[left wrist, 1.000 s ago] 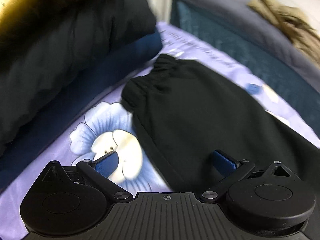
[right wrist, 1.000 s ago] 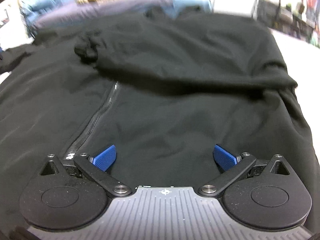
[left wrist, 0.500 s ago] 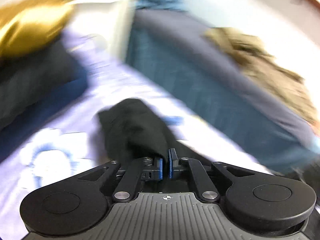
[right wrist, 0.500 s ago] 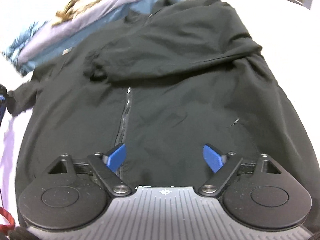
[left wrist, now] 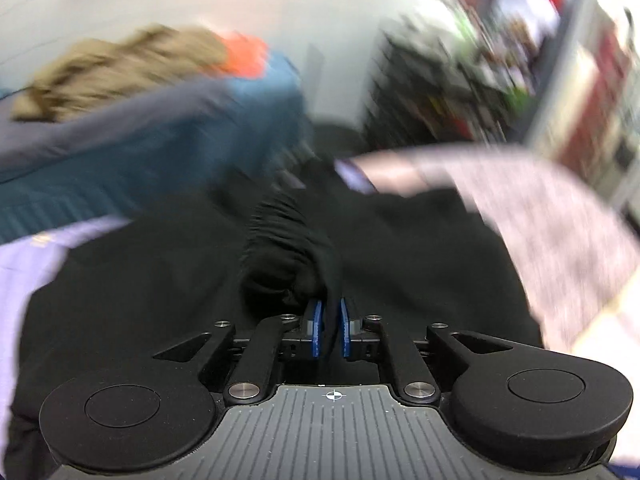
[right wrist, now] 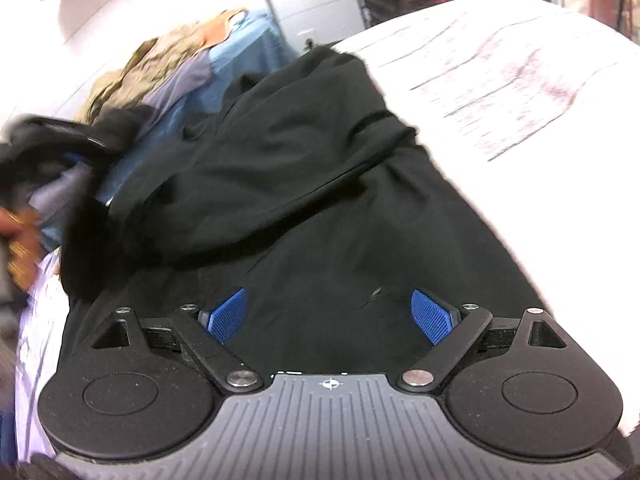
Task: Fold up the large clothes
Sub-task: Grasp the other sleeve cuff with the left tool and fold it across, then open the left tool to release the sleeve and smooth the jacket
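A large black jacket [right wrist: 320,168] lies spread on the bed, one sleeve folded across its chest. In the left wrist view my left gripper [left wrist: 331,320] is shut on the gathered cuff of the other black sleeve [left wrist: 284,256] and holds it above the jacket body [left wrist: 420,240]; this view is blurred by motion. My right gripper [right wrist: 331,314] is open and empty, its blue pads [right wrist: 226,314] hovering just over the jacket's lower part. The left gripper with the sleeve shows blurred at the left edge of the right wrist view [right wrist: 60,140].
A white patterned bedspread [right wrist: 520,80] lies right of the jacket, lilac sheet [left wrist: 28,264] to the left. A pile of blue, grey and tan clothes [right wrist: 176,68] sits at the far side. Shelving [left wrist: 500,60] stands beyond the bed.
My left gripper shut on the sleeve cuff and has swung it up and to the right over the jacket. My right gripper stayed open and shifted right along the jacket's hem.
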